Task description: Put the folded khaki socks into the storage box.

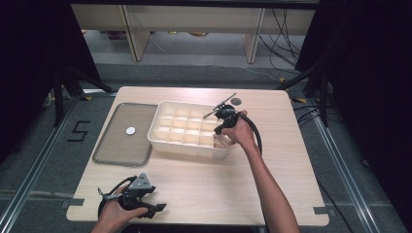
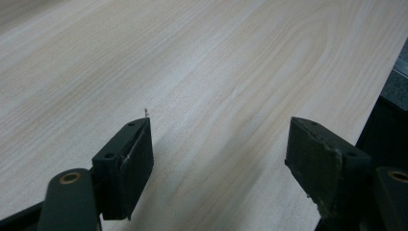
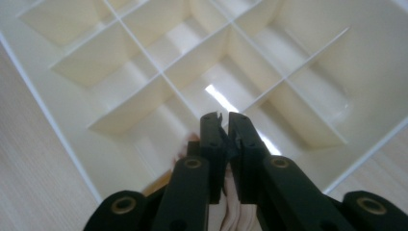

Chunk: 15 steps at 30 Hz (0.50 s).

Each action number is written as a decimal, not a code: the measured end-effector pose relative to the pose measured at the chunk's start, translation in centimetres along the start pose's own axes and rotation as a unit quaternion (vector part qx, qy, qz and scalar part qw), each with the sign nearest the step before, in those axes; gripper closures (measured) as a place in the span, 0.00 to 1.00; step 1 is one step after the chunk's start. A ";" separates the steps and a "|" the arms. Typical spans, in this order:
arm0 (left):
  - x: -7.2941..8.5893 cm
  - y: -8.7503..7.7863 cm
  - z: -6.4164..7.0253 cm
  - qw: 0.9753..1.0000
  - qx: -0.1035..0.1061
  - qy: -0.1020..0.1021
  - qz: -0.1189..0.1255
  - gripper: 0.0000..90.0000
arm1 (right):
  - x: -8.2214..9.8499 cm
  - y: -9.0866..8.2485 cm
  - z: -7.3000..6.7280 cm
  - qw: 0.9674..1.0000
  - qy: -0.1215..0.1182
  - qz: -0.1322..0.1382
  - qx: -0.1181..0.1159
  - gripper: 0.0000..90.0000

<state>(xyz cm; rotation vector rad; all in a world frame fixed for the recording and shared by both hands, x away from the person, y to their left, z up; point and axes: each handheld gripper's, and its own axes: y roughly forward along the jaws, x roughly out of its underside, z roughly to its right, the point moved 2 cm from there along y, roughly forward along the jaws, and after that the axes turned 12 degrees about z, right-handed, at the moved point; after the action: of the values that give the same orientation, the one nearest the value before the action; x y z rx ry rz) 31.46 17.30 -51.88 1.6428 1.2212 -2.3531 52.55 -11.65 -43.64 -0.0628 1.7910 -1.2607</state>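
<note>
The right gripper (image 1: pixel 218 130), jaws closed on nothing, is held over the divided tray (image 1: pixel 167 137); the left gripper (image 1: pixel 156 209) rests open-jawed. Compartment walls should be cleared.

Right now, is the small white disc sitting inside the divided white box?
No, the white disc lies on the flat grey tray to the left of the divided box, apart from it.
</note>
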 end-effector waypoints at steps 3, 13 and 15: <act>0.1 0.1 0.0 1.000 -0.002 0.000 -0.005 0.27 | 0.7 0.1 -0.2 1.000 -0.006 -0.009 -0.016 0.99; 0.2 0.2 0.2 1.000 0.004 -0.004 -0.007 0.27 | 2.5 1.2 -0.7 0.999 -0.011 -0.044 -0.015 1.00; 0.2 0.2 0.2 1.000 0.001 -0.003 -0.006 0.27 | 2.8 1.6 -0.9 0.999 -0.006 -0.048 -0.014 1.00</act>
<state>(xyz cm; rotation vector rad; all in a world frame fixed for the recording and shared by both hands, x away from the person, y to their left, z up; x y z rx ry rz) 31.33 17.10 -52.10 1.6315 1.2309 -2.3666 51.01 -11.64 -46.58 -0.1732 1.8124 -1.3006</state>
